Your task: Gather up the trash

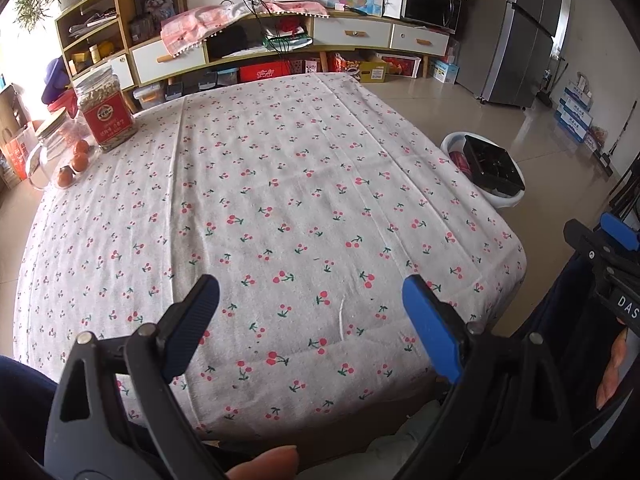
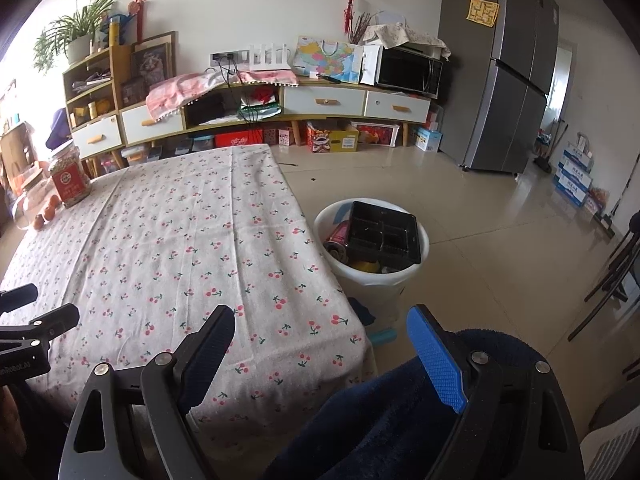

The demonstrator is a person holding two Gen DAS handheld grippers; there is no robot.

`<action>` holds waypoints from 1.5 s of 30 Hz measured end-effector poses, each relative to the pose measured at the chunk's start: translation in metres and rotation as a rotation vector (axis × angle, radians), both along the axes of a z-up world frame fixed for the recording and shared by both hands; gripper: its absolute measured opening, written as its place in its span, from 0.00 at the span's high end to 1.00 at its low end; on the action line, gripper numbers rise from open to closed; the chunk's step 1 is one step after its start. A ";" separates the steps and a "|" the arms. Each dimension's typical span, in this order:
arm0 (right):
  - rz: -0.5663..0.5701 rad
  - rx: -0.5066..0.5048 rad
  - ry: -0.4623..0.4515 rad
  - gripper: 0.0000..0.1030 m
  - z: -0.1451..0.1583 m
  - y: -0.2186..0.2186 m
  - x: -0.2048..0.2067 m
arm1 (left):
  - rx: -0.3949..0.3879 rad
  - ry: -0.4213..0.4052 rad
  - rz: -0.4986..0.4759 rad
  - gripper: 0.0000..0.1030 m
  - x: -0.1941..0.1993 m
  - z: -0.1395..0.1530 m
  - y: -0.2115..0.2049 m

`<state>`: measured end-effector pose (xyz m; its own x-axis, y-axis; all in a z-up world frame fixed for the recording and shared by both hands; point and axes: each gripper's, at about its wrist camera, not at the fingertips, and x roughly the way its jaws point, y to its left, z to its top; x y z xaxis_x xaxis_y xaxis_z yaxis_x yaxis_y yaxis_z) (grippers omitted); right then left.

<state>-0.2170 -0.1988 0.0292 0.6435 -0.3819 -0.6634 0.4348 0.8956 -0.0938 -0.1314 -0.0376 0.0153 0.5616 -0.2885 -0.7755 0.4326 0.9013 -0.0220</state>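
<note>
Trash bin point(image 2: 372, 276) beyond right gripper point(image 2: 320, 340)

The worktop point(image 1: 280, 200) wears a white cloth dotted with red cherries on green stems. Beside it stands a white bin point(image 2: 372, 276) holding a black tray point(image 2: 384, 236) and a red can point(image 2: 338, 236). At the far corner — a jar with a red label point(image 1: 107, 114) and orange fruits point(image 1: 78, 158). Each tool has one blue finger pad point(image 1: 432, 328) and one dark, near-black pad point(image 1: 192, 324) — ribbed. The fridge point(image 2: 508, 80) is grey, with a yellow note.
</note>
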 end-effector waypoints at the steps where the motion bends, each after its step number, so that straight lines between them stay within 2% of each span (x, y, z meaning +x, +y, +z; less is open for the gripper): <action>1: 0.000 -0.001 0.000 0.13 0.000 0.000 0.000 | -0.001 -0.001 0.000 0.10 0.000 0.000 0.000; 23: 0.010 -0.003 -0.004 0.13 -0.001 0.000 0.000 | 0.005 -0.001 0.003 0.10 0.000 0.000 -0.002; 45: 0.018 -0.019 0.007 0.13 -0.005 0.002 0.005 | -0.026 -0.005 -0.009 0.10 -0.002 0.002 -0.002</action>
